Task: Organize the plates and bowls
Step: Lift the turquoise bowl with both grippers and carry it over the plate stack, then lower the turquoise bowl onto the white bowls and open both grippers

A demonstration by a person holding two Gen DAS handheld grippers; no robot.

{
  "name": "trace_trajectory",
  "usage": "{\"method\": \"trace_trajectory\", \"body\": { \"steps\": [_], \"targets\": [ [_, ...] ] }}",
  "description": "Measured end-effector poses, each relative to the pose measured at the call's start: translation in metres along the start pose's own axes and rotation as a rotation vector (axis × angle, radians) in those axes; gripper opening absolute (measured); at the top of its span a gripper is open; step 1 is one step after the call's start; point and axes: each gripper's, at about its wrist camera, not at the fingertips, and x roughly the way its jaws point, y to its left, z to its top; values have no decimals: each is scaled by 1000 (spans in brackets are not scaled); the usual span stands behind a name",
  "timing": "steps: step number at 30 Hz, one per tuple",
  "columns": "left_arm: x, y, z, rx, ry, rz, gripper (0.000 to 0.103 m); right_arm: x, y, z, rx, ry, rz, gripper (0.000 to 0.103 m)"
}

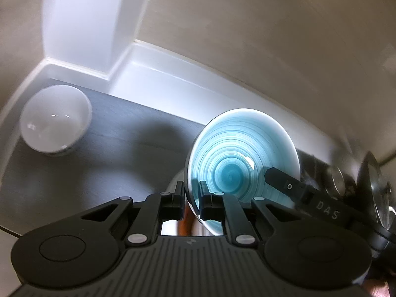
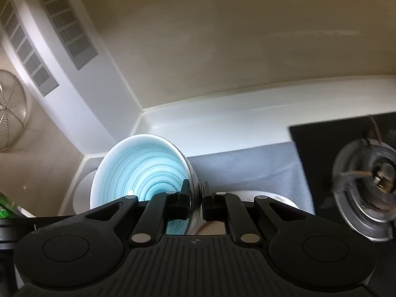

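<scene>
Two grippers, both clamped on the same blue bowl, one on each side of its rim. Left gripper (image 1: pixel 191 198) has its fingers closed on the near rim of the blue bowl (image 1: pixel 237 158), which is tilted up on edge, its swirled inside facing the right. Right gripper (image 2: pixel 196 198) pinches the opposite rim of the blue bowl (image 2: pixel 138 168), whose inside here faces the left. The bowl is held off the grey counter (image 1: pixel 118 128), near the white back ledge (image 1: pixel 158 74).

Count: one blue bowl, one white bowl (image 1: pixel 55 118), and one white dish, only partly seen, under the grippers. Two bowls clear, third item uncertain.

Left view only: the white bowl upright on the counter, far left, well apart from the blue one, close to the white corner post (image 1: pixel 81 19). Also the other gripper's finger (image 1: pixel 284 183) reaching onto the blue bowl's right rim. A stove burner shows blurred at the right edge.

Right view only: the black stove top (image 2: pixel 326 153) with one round burner (image 2: pixel 366 193) at right, a wire-cage fan (image 2: pixel 12 113) at far left, and grey vent slats (image 2: pixel 64 24) on the white post. A white dish edge (image 2: pixel 272 196) sits just behind the right gripper, on the grey counter (image 2: pixel 247 165); plate or bowl, cannot tell.
</scene>
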Motion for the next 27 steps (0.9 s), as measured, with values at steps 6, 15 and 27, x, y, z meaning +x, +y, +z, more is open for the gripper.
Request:
{"method": "trace_trajectory", "body": {
  "steps": [6, 15, 27],
  "targets": [
    [17, -16, -15, 47, 56, -20, 11, -15, -23, -19, 35, 7, -62, 9],
    [38, -31, -37, 84, 146, -10, 11, -10, -49, -45, 83, 69, -117, 9],
    [49, -35, -42, 103, 171, 13, 11, -3, -59, -52, 97, 106, -132, 9]
  ]
}}
